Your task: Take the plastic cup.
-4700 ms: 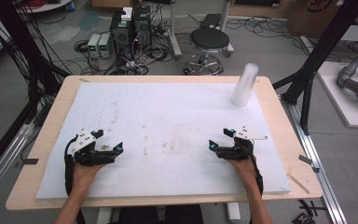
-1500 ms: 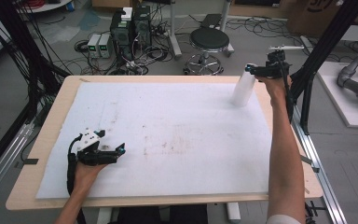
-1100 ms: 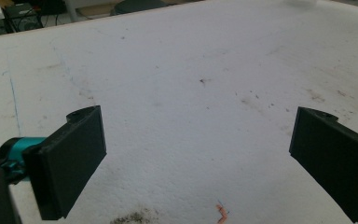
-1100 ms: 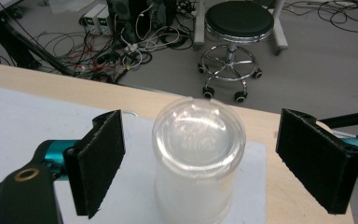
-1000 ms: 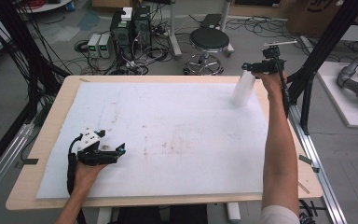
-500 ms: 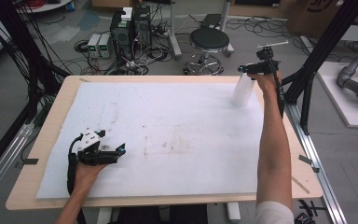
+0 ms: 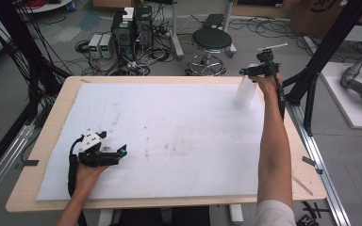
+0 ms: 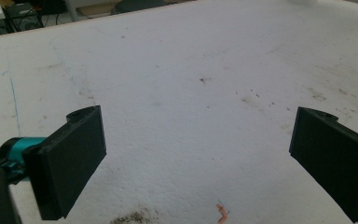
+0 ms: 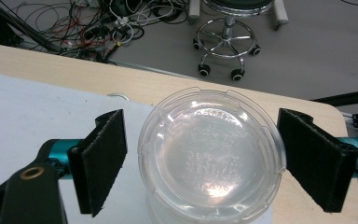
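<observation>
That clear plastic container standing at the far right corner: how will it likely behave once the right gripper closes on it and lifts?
The clear container looks thin-walled and empty, so probably light and may flex under the right gripper. Its glossy surface could slip. In the high view it stands tall and narrow, so a sideways nudge might tip it.

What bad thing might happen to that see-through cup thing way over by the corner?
1. The clear container stands tall and narrow near the far corner of the table. A bump from the right gripper might tip it, perhaps off the edge.
2. The open jaws sit either side of its round lid, not touching. An off-centre squeeze might make the smooth plastic slip out.
3. The person's arm is stretched far out, so the grab may wobble.
</observation>
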The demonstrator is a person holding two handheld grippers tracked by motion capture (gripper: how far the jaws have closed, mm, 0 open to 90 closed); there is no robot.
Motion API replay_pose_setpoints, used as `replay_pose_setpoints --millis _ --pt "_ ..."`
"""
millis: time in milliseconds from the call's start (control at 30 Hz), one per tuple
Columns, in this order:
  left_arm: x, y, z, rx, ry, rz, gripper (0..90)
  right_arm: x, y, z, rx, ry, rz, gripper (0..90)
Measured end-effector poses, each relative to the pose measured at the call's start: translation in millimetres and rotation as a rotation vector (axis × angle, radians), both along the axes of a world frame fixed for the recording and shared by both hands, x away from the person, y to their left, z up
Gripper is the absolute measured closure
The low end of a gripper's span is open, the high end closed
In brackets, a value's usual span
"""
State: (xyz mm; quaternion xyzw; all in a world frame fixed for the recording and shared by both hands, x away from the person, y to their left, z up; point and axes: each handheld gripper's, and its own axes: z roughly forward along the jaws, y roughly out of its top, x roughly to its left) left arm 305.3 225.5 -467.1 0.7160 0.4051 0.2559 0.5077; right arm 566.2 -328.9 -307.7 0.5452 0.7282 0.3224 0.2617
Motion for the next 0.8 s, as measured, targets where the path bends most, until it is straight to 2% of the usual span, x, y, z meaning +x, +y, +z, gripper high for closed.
replay_pose_setpoints --millis 333,533,800 --pt "-0.2 -0.5 0.1 0.004 -0.001 0.001 3.6 0.1 1.0 -1.0 0.01 0.0 -0.015 28.9" --pt "-0.1 -0.4 0.1 0.006 -0.002 0.0 3.6 0.2 0.3 -1.7 0.012 0.005 -0.019 29.5" --pt "-0.2 -0.6 0.1 0.007 -0.001 -0.002 3.6 0.8 0.6 -3.8 0.019 0.013 -0.016 35.3"
